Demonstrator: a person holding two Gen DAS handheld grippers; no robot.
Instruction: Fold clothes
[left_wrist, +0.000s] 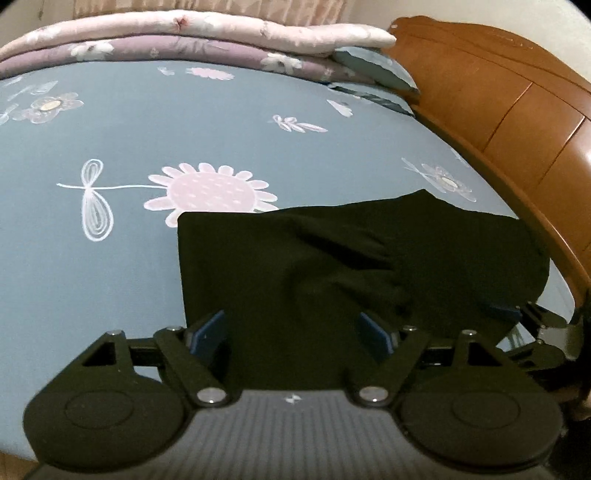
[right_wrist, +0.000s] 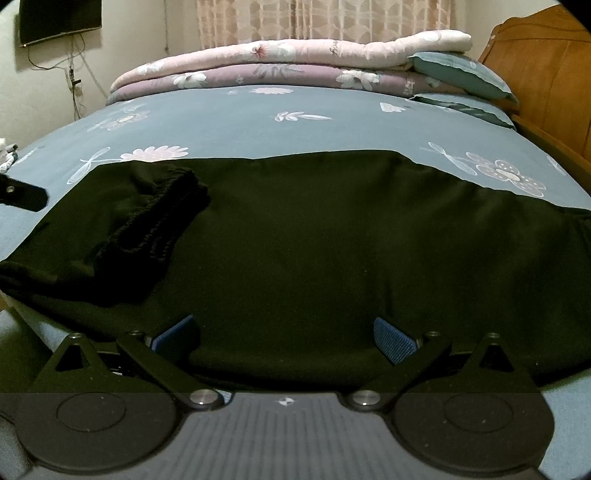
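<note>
A black garment (left_wrist: 332, 266) lies flat on the blue flowered bed sheet (left_wrist: 110, 240), near the front edge of the bed. Its ribbed elastic waistband (right_wrist: 155, 218) is bunched and turned over at the left in the right wrist view. My left gripper (left_wrist: 291, 328) is open, its blue pads (left_wrist: 208, 332) standing wide apart over the near edge of the cloth. My right gripper (right_wrist: 284, 336) is open too, with the garment (right_wrist: 314, 240) lying between and ahead of its fingers. The right gripper (left_wrist: 517, 314) also shows at the cloth's right end in the left wrist view.
Folded pink and mauve quilts (right_wrist: 277, 62) lie along the far side of the bed, with blue pillows (right_wrist: 461, 74) beside them. A wooden headboard (left_wrist: 498, 103) runs along the right. A dark screen (right_wrist: 59, 18) and cables hang on the left wall.
</note>
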